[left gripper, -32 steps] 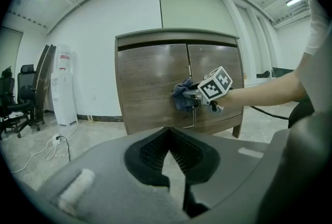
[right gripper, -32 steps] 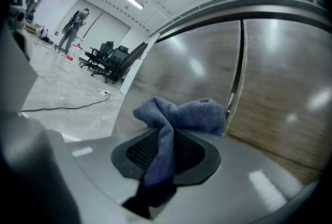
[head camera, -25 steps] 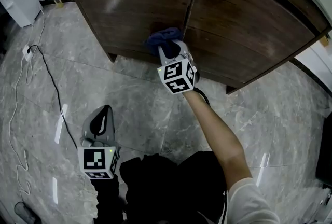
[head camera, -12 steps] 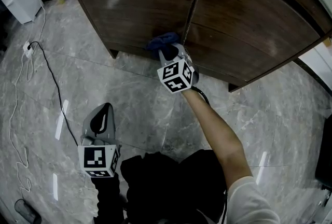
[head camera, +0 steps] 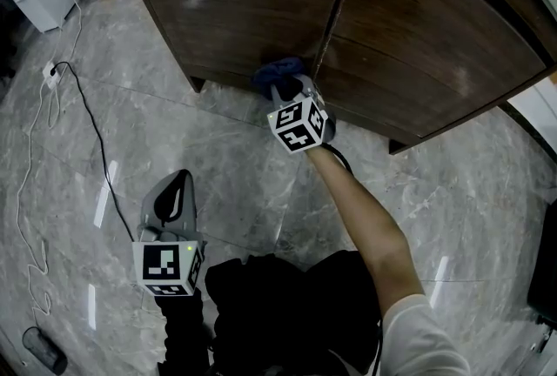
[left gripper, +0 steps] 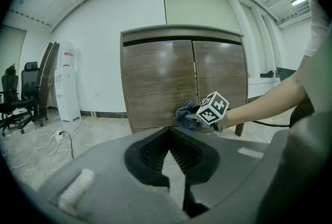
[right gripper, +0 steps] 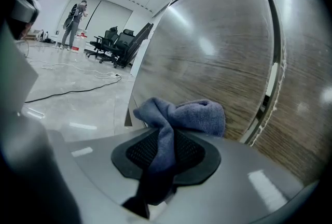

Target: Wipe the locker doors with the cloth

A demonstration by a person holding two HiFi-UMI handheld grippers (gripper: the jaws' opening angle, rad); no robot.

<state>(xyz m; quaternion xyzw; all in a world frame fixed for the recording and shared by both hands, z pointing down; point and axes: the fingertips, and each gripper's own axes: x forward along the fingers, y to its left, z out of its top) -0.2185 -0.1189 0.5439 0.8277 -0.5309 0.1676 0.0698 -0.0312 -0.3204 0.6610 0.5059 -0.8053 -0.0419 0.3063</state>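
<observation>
Item: blue cloth [right gripper: 182, 115], bunched, being gripped by the right gripper [right gripper: 163, 151], whose fingers [right gripper: 139, 153] are closing on it so that a fold is trailing down between them. The cloth is lying against the locker's left door [head camera: 235, 0] at its lower edge, just beside the seam with the right door [head camera: 435, 26]. The right gripper, seen from the head view [head camera: 284, 85], is reaching to the foot of the locker [left gripper: 155, 36] on an outstretched bare forearm [head camera: 365, 218]. Item: left gripper [head camera: 177, 191], hanging well back from the locker above the grey marble floor [head camera: 218, 165]. Its fingers [left gripper: 150, 153] are meeting at the tips with nothing between them. Item: black cable [head camera: 87, 130], running across the floor to the left of the locker. Item: white water dispenser [left gripper: 67, 83], standing against the wall left of the locker. Item: office chairs [left gripper: 21, 93], standing further left.
</observation>
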